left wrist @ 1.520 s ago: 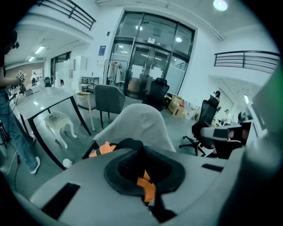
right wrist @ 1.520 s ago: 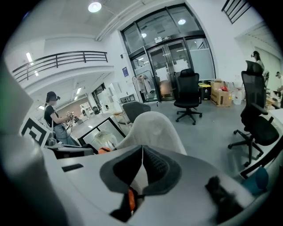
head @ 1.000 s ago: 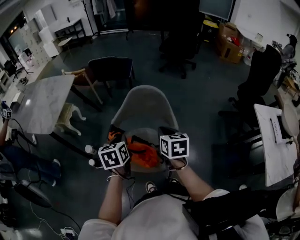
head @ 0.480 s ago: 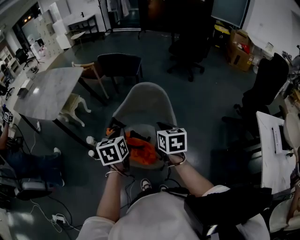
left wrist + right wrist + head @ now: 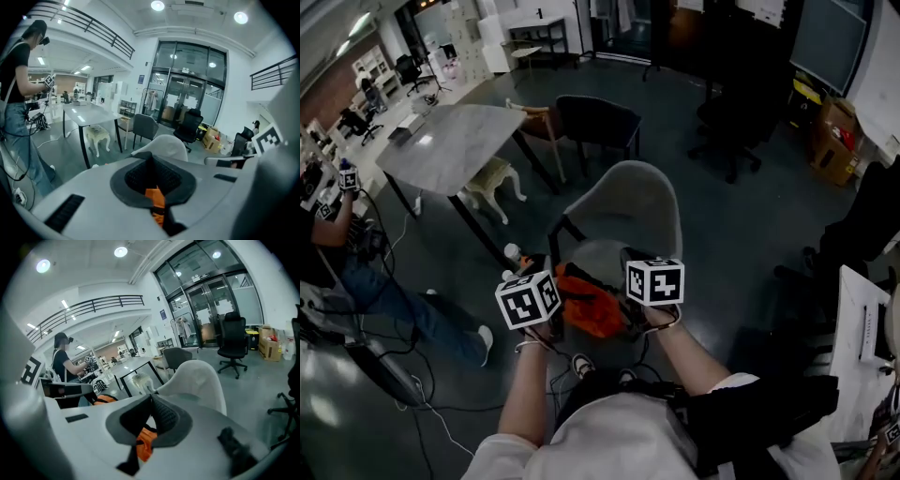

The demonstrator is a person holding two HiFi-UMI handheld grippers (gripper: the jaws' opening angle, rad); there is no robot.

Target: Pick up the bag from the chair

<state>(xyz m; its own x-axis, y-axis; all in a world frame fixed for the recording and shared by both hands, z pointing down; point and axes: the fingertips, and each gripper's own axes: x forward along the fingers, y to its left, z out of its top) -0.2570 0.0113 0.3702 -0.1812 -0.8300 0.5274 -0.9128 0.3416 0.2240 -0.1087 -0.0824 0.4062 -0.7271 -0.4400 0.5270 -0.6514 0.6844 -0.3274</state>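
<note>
The orange bag hangs bunched between my two grippers, over the front of the grey shell chair. In the head view, my left gripper is at the bag's left side and my right gripper is at its right side. The left gripper view has my left gripper shut on an orange strap of the bag. In the right gripper view, my right gripper is shut on orange fabric. The chair back rises just beyond the jaws.
A marble-topped table stands to the left with a white stool under it and a dark chair behind it. A person sits at far left. A black office chair is at the back and a white desk is on the right.
The head view has swung left. The bag, held between both grippers, now sits over the seat's front edge instead of the middle of the seat.
</note>
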